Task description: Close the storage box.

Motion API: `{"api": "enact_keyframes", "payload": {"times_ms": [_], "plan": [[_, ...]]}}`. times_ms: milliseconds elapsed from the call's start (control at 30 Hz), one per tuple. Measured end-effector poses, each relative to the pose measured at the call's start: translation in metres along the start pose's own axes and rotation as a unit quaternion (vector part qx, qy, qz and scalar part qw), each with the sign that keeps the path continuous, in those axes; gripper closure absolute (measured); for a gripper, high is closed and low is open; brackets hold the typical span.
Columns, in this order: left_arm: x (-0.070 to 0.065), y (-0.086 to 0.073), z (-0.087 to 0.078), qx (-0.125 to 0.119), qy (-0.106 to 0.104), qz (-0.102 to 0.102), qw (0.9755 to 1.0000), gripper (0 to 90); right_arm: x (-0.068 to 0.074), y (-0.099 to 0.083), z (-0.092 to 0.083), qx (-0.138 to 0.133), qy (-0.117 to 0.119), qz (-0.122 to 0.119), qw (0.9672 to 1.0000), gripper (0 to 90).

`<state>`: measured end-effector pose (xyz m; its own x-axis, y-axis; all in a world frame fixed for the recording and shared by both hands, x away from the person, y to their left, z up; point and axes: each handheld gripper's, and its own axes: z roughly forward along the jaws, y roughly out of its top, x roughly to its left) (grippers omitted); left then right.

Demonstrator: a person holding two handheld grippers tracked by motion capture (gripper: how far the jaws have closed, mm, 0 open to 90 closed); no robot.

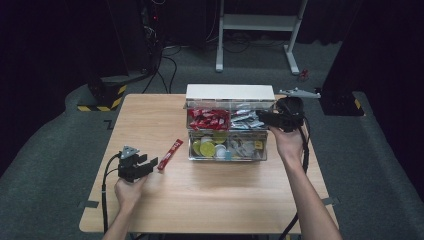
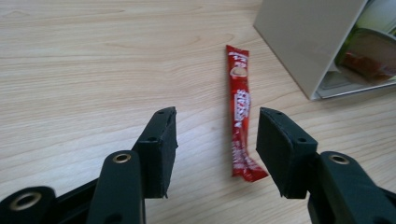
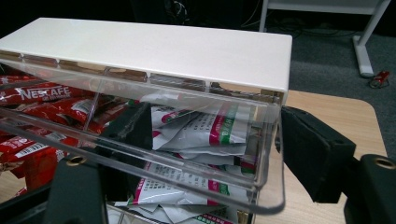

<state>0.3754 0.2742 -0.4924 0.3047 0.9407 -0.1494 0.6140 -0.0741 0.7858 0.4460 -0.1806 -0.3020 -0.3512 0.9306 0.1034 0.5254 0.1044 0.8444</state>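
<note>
A red Nescafe stick lies flat on the wooden table, left of the clear two-drawer organizer. My left gripper hovers low over the stick's near end, jaws open and apart from it, with the stick just to its right in the high view. My right gripper is at the right end of the pulled-out upper drawer. One jaw stands inside among white sachets. The other is outside the clear end wall. The inner pad stands apart from the wall.
The upper drawer also holds red sticks. Round yellow-green pods and small packets fill the lower drawer. A white lid tops the organizer. A desk frame and cables stand beyond the table on the grey floor.
</note>
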Motion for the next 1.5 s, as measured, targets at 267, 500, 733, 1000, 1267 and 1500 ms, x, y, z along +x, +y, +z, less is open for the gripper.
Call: {"api": "enact_keyframes", "payload": {"times_ms": [267,500,733,1000,1267,1500], "plan": [[0.018,-0.017,-0.001,0.019,0.022,-0.002,0.9996,47.0,0.0,-0.001,-0.002,0.005,-0.007,-0.009,0.9999,31.3],[0.025,-0.029,-0.002,0.028,0.058,-0.001,0.9979,43.5,0.0,-0.004,-0.002,0.006,-0.007,-0.01,0.9999,32.4],[0.027,-0.038,0.0,0.029,0.088,-0.001,0.9957,39.9,0.001,-0.008,-0.002,0.008,-0.009,-0.011,0.9999,32.5],[0.025,-0.04,0.001,0.027,0.105,0.013,0.9941,36.3,-0.004,-0.012,-0.001,0.012,-0.006,-0.007,0.9999,29.4],[0.025,-0.04,0.002,0.03,0.11,0.007,0.9934,31.3,-0.007,-0.015,-0.001,0.013,-0.003,0.001,0.9999,28.8],[0.025,-0.039,0.002,0.032,0.108,0.008,0.9937,29.4,-0.007,-0.015,-0.009,0.002,0.008,-0.002,1.0,24.2]]}}
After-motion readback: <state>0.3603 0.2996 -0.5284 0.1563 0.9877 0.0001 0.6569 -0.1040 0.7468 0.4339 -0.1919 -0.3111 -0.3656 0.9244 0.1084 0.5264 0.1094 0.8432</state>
